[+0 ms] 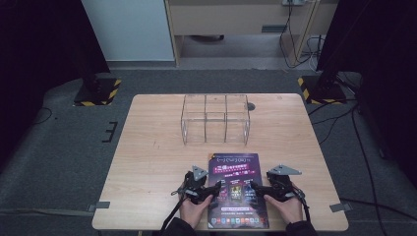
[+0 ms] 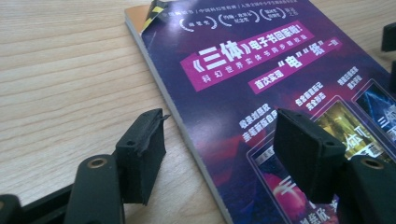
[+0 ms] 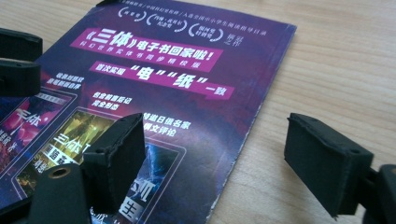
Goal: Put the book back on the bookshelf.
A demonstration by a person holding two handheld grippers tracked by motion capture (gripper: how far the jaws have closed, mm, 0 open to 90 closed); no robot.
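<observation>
One purple book (image 1: 238, 189), one clear acrylic organizer (image 1: 215, 119), two tools, one wooden table (image 1: 147, 147).

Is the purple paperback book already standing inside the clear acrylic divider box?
No, the purple paperback book lies flat on the wooden table, in front of the clear acrylic divider box.

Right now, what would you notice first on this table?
A shiny purple book lies flat at the table's near edge. The left gripper and right gripper straddle its side edges, jaws open. Behind it stands a clear plastic box split into compartments.
</observation>
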